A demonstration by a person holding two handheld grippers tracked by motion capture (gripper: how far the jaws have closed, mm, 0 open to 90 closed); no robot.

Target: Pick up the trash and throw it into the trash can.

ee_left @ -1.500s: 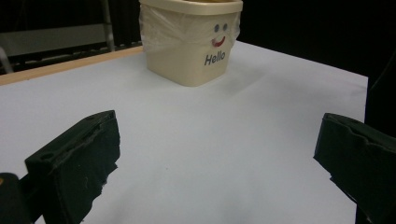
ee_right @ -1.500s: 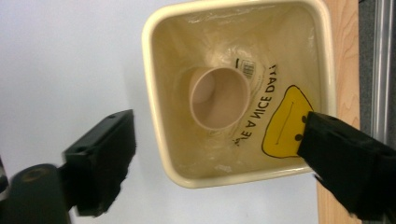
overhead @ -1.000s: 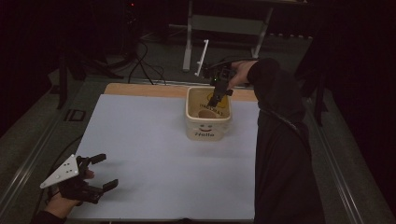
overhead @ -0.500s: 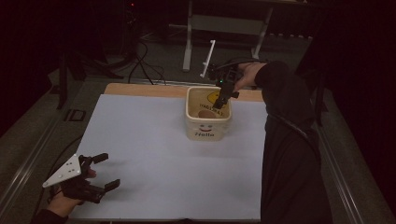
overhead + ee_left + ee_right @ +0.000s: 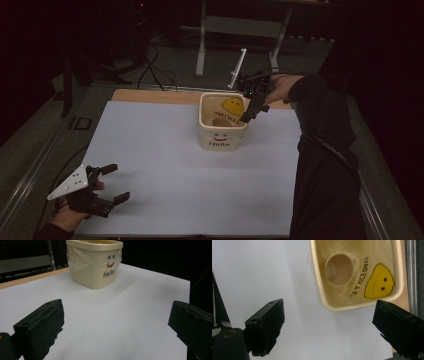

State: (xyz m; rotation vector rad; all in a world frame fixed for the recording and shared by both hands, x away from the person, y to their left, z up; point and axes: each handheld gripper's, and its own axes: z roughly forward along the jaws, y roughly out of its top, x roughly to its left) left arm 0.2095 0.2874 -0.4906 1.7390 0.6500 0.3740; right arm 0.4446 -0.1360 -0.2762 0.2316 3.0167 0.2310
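Note:
A cream tub point(image 5: 220, 136) with "Hello" and a smiling face on its front stands at the back middle of the white table sheet point(image 5: 170, 165). In the right gripper view the tub point(image 5: 332, 305) holds a round hollow wooden piece point(image 5: 339, 269), and a yellow face sticker point(image 5: 379, 281) is on its inner wall. My right gripper point(image 5: 248, 114) hovers over the tub's right rim, its jaws wide open and empty point(image 5: 329, 315). My left gripper point(image 5: 120, 182) rests open at the near left corner, facing the tub point(image 5: 95, 267) from far off, with nothing between its jaws point(image 5: 117, 315).
A wooden strip point(image 5: 150, 95) runs along the table's far edge. The person's dark sleeve point(image 5: 320, 150) covers the table's right side. A metal stand point(image 5: 202, 45) and cables point(image 5: 155, 70) lie on the dark floor beyond.
My right gripper has drawn back from over the inside of the tub toward its right rim. The left gripper has barely moved.

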